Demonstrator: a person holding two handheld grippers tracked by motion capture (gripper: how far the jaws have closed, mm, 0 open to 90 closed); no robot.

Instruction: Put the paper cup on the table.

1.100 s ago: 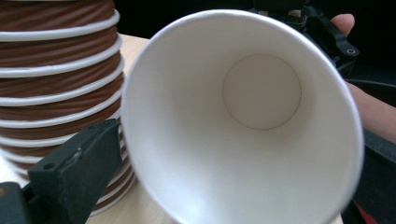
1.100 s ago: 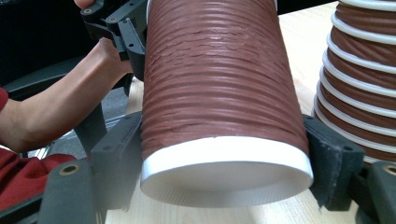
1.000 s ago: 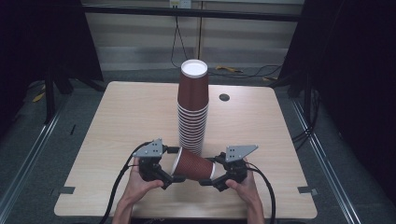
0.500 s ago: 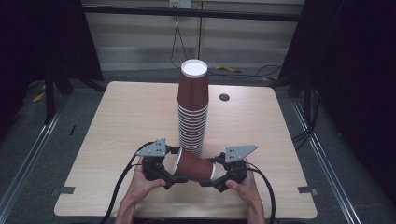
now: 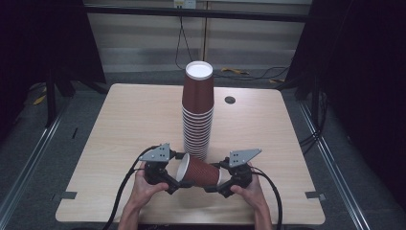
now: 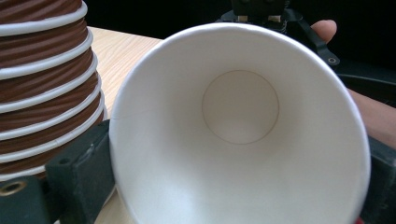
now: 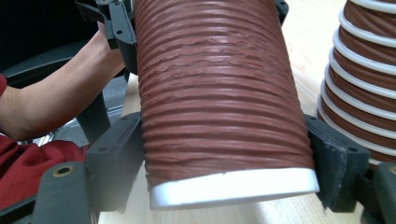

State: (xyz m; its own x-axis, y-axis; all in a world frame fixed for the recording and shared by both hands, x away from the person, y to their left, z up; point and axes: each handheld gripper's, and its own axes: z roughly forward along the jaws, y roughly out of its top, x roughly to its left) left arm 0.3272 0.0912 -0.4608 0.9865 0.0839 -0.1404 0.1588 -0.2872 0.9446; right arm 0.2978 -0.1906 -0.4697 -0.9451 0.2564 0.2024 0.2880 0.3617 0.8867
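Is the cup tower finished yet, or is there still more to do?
Nearly, it seems. Done: a tall cup stack stands on the table. In hand: one loose cup lies sideways between the left tongs at its open end and the right tongs at its base. Left: probably adding that cup to the stack.
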